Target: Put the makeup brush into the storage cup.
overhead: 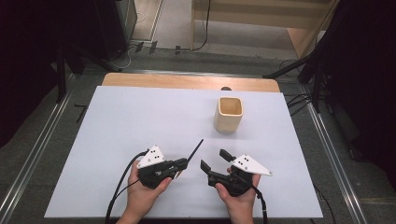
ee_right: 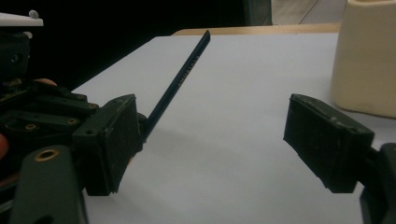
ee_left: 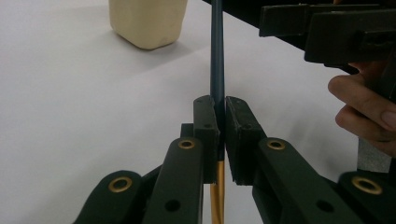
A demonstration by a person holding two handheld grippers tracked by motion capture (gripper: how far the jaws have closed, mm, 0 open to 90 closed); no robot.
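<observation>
Two hands low: left hand-held gripper clamps a pencil; right hand-held gripper gapes.

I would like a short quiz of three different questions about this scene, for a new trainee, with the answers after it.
1. True or false: the left tongs are shut on the pencil.
2. Which of these describes the right tongs? A) shut on the cup, B) open and holding nothing, C) shut on the pencil.
3. Fill in the missing word: the cream cup stands ______ on the white table, apart from both tongs.

Key:
1. True; the jaws press on the pencil from both sides in the left gripper view.
2. B; the jaws stand wide apart with nothing between them.
3. upright, with its opening facing up.
</observation>
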